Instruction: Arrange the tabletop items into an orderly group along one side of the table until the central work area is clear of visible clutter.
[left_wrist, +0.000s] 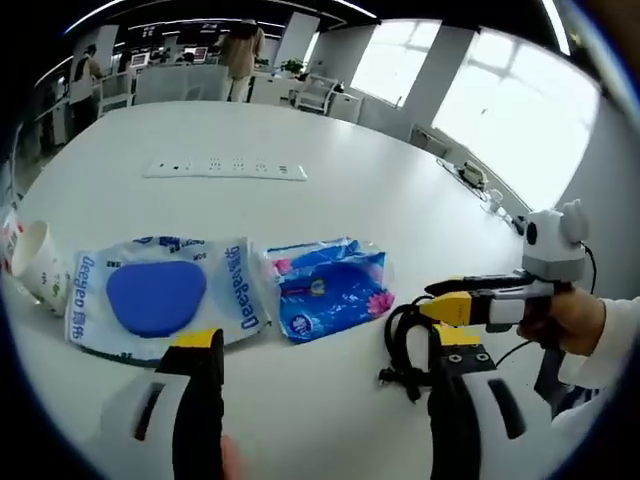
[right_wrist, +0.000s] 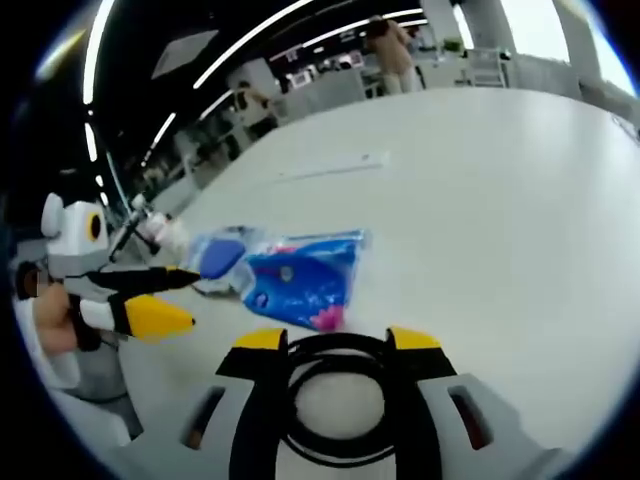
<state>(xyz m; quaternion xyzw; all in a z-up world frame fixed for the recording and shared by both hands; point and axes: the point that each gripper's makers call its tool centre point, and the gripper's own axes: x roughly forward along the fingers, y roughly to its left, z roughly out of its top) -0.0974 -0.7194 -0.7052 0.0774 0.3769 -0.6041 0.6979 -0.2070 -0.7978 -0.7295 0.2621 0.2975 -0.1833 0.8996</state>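
writing: wet-wipe pack (left_wrist: 155, 295) is showing "DeaGeo" in blue along both side edges, reading sideways; smaller print is too blurred to read; blue tissue packet (left_wrist: 325, 287) is carrying a round label and a pink flower, text unreadable
table: round white table (left_wrist: 300, 130) is lying under everything; a white power strip (left_wrist: 226, 170) is sitting toward the far side, well apart from the packs
room: open office; bright windows are running along one wall, ceiling light strips overhead; people are standing at desks in the background, too small to detail
items: paper cup (left_wrist: 40, 262) is lying on its side just beside the wet-wipe pack; wet-wipe pack and blue tissue packet are lying side by side, edges touching or nearly so; black cable (left_wrist: 405, 345) is lying coiled beside the tissue packet
left gripper (left_wrist: 325, 345): hovering over the near table edge, jaws standing wide apart with nothing between them; in the right gripper view it is coming in from the left (right_wrist: 185, 300), a hand (right_wrist: 55, 325) around its grip
right gripper (right_wrist: 328, 345): jaws are sitting around the black cable (right_wrist: 335, 400), loop between them and against their inner faces; gripping the cable; in the left gripper view it is reaching in (left_wrist: 435, 300) over the coil, held by a hand (left_wrist: 570, 320)
unclear: cup's far side is cut off at the view edge; cable's full length is hidden behind the jaws; in the right gripper view the wet-wipe pack (right_wrist: 215, 258) is partly hidden behind the tissue packet (right_wrist: 300, 280)
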